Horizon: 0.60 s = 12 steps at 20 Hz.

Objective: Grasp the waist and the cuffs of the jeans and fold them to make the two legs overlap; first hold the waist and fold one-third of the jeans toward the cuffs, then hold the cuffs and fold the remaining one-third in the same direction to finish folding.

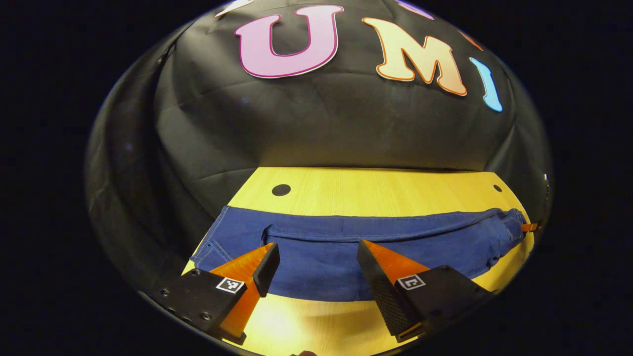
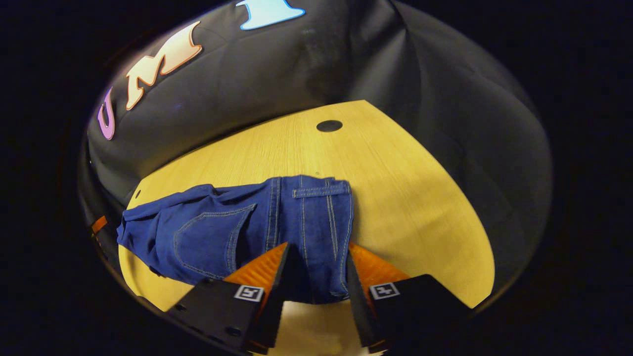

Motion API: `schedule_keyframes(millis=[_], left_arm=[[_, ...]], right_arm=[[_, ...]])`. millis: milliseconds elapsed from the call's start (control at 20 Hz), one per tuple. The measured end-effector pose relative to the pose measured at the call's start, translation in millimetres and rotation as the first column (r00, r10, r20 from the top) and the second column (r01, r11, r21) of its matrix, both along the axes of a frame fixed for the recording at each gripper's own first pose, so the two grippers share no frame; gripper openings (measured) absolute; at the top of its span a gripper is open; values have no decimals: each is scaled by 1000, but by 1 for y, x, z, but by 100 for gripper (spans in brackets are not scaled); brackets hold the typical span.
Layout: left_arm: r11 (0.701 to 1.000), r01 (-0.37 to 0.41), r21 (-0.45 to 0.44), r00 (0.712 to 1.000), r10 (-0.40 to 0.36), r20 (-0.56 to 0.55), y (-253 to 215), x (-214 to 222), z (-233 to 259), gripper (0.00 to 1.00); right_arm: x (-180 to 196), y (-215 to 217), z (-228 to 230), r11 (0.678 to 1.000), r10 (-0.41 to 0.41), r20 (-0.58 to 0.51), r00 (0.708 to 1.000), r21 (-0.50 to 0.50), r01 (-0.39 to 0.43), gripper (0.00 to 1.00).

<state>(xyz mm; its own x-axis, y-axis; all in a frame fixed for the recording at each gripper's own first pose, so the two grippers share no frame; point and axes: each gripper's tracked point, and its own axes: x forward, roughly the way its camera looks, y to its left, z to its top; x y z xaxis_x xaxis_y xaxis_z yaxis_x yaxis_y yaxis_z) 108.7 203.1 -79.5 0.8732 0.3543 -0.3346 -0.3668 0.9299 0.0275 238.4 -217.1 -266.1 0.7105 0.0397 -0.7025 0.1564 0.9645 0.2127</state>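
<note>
On the table, jeans lie flat; both grippers open.

both views low, near table, sharing jeans.

Yellow wood tbl, black hole nr far edge, black cloth wall behind

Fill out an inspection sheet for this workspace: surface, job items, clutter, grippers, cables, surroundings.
Surface: yellow wooden table with dark round holes.
Job's things: blue jeans lie lengthwise across the table, waist end nearest the right gripper.
Clutter: nothing seen.
Grippers: left gripper open, hovering over the jeans' near edge; right gripper fingers either side of the waist end, grip uncertain.
Cables: nothing seen.
Surroundings: black cloth wall behind the table.
</note>
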Motion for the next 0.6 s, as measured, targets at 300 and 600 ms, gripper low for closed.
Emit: schedule_keyframes(millis=[300, 600], left_arm=[[999, 23, 33, 1000, -22, -12, -24, -7, 1, 96], [999, 38, 19, 999, -38, 11, -40, -7, 2, 96]], right_arm=[[3, -1, -3, 999, 8, 24, 1000, -45, -7, 31], [1, 6, 1, 999, -34, 11, 999, 10, 34, 15]])
